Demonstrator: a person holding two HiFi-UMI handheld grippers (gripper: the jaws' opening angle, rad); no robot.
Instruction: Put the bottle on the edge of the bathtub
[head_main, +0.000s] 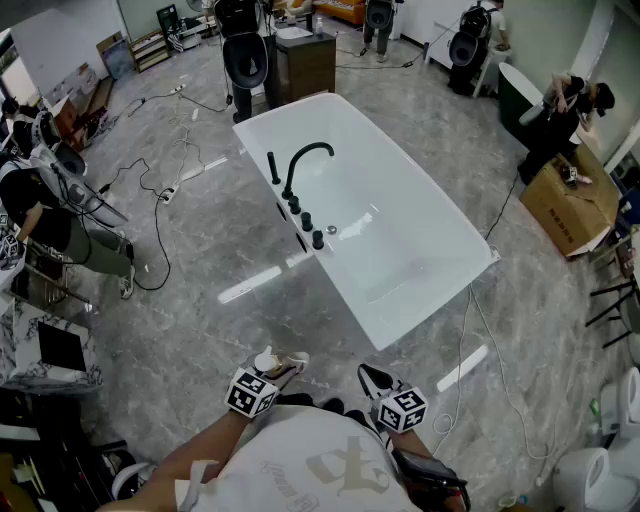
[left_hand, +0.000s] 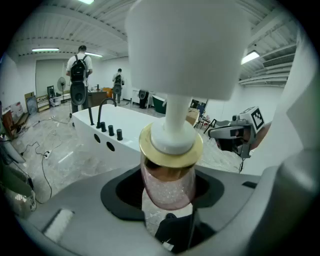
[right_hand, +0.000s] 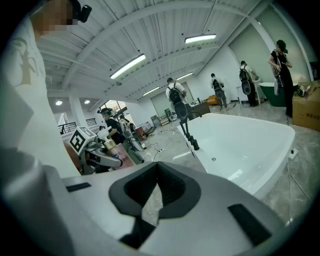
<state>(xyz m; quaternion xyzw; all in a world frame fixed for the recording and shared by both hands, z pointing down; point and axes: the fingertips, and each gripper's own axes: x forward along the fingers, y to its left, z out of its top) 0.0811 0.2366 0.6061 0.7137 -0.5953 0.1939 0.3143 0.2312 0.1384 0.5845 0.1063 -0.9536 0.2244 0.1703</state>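
Observation:
A pump bottle (left_hand: 167, 186) with a pink glittery body, a gold collar and a white pump head stands upright in my left gripper (left_hand: 167, 202), which is shut on it. In the head view that gripper (head_main: 274, 372) and the bottle (head_main: 267, 361) are close to my body, short of the near end of the white bathtub (head_main: 400, 240). A black faucet (head_main: 300, 165) and several black knobs stand on the tub's left rim. My right gripper (head_main: 372, 381) hovers beside the left one, shut and empty (right_hand: 150, 200). It sees the bottle (right_hand: 107, 140) to its left and the tub (right_hand: 240, 140) ahead.
Grey marble floor surrounds the tub, with cables (head_main: 165, 190) at the left and a cord (head_main: 470, 330) at the right. A cardboard box (head_main: 570, 205) and a person stand at the far right. A dark cabinet (head_main: 305, 62) sits behind the tub. White toilets (head_main: 590, 475) are at the lower right.

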